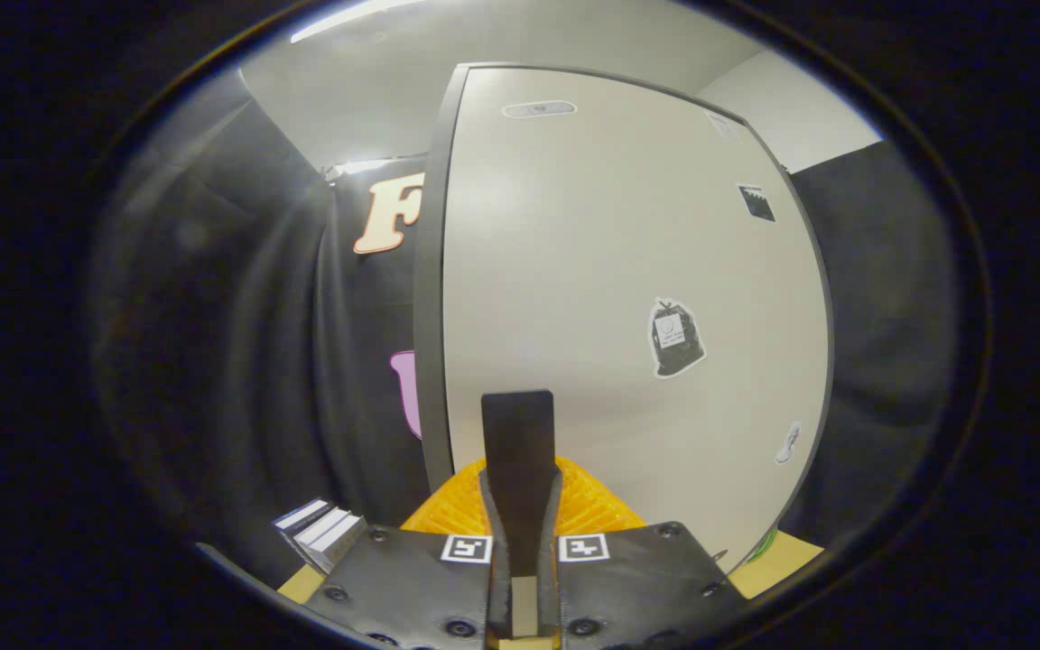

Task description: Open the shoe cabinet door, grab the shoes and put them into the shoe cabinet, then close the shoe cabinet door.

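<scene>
The shoe cabinet door [610,253] is a pale flat panel with a dark edge [428,298] down its left side, standing close in front of me. An oval recess [538,109] sits near its top. My gripper [517,402] points straight at the lower part of the panel. Its two fingers are pressed together with nothing between them, and their tips are at or very near the door surface. I cannot tell whether they touch it.
Stickers mark the door: a black bag shape [675,338], a small dark one [756,203] higher up and a tiny one [788,442] near the right edge. A few small white boxes [320,533] lie low to the left. Black cloth hangs on both sides.
</scene>
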